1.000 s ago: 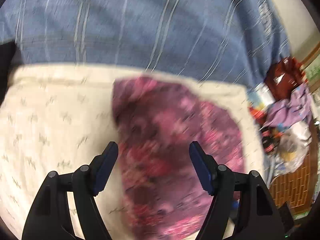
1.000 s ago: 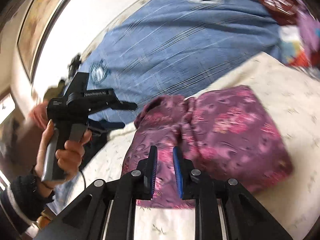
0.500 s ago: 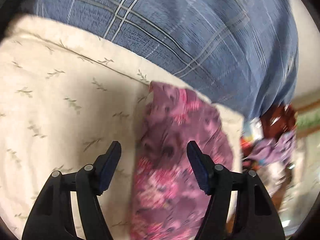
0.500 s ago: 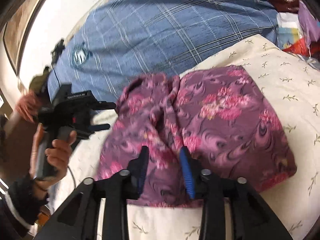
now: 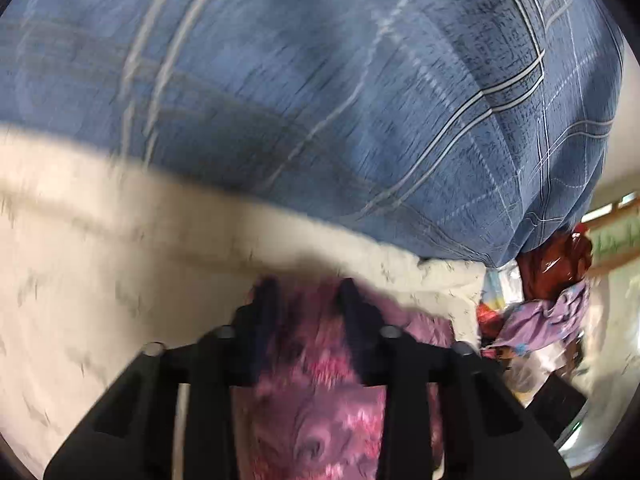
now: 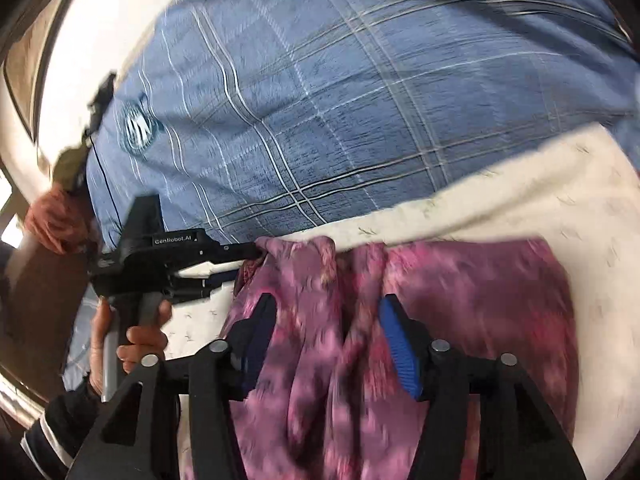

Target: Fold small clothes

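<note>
A purple floral garment (image 6: 460, 300) lies on a cream sprigged sheet (image 6: 540, 184), bunched into ridges down its middle. My right gripper (image 6: 326, 304) hovers over those ridges. Its jaws are opening, with cloth showing between them but not pinched. In the right wrist view my left gripper (image 6: 256, 254), held in a person's hand (image 6: 140, 340), reaches in from the left and nips the garment's far left corner. In the left wrist view, blurred, my left gripper (image 5: 306, 284) is closing, with the garment (image 5: 320, 420) between its fingers at the far edge.
A blue plaid quilt (image 6: 320, 100) (image 5: 320, 80) rises right behind the cream sheet (image 5: 100, 260). Off the bed's right end sits clutter: a red bag (image 5: 552, 264) and a lilac cloth (image 5: 540, 316). A white wall lies beyond the quilt.
My left gripper slid forward to the garment's far edge and its jaws came together on the cloth. My right gripper let go of the fold, spread its jaws and moved along the garment.
</note>
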`<state>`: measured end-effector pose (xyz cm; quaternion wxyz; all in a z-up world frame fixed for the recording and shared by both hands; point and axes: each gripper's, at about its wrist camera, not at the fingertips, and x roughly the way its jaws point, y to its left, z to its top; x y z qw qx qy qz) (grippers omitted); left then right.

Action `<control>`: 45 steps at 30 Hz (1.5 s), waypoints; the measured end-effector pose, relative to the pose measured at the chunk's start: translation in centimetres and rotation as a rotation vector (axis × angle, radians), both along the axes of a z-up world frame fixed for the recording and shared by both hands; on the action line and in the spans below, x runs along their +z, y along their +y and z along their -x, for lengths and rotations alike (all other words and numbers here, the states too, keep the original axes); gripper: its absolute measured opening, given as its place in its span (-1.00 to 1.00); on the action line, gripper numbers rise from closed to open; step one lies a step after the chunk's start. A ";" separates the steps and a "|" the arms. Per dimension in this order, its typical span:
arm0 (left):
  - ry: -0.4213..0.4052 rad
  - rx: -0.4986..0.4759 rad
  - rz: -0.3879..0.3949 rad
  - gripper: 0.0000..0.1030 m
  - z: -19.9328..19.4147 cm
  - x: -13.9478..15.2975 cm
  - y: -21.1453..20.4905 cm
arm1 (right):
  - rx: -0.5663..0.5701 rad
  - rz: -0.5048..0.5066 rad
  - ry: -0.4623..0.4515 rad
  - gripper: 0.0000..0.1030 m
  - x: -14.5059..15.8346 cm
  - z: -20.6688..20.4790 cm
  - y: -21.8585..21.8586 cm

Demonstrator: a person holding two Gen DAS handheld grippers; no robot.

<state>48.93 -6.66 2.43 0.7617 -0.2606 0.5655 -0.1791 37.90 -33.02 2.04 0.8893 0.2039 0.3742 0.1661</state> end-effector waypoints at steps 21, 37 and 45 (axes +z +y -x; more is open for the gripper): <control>-0.023 -0.093 0.248 -0.67 2.5 -2.1 2.6 | 0.069 -0.266 0.007 -0.86 -1.5 -2.5 0.1; -0.022 -0.151 0.196 0.48 4.4 -0.7 2.7 | -0.093 -0.162 -0.002 -0.52 -1.7 -2.9 -5.2; -0.049 -0.201 0.224 -0.01 12.6 -1.3 -0.9 | 0.208 0.083 0.019 0.07 2.5 -6.7 2.4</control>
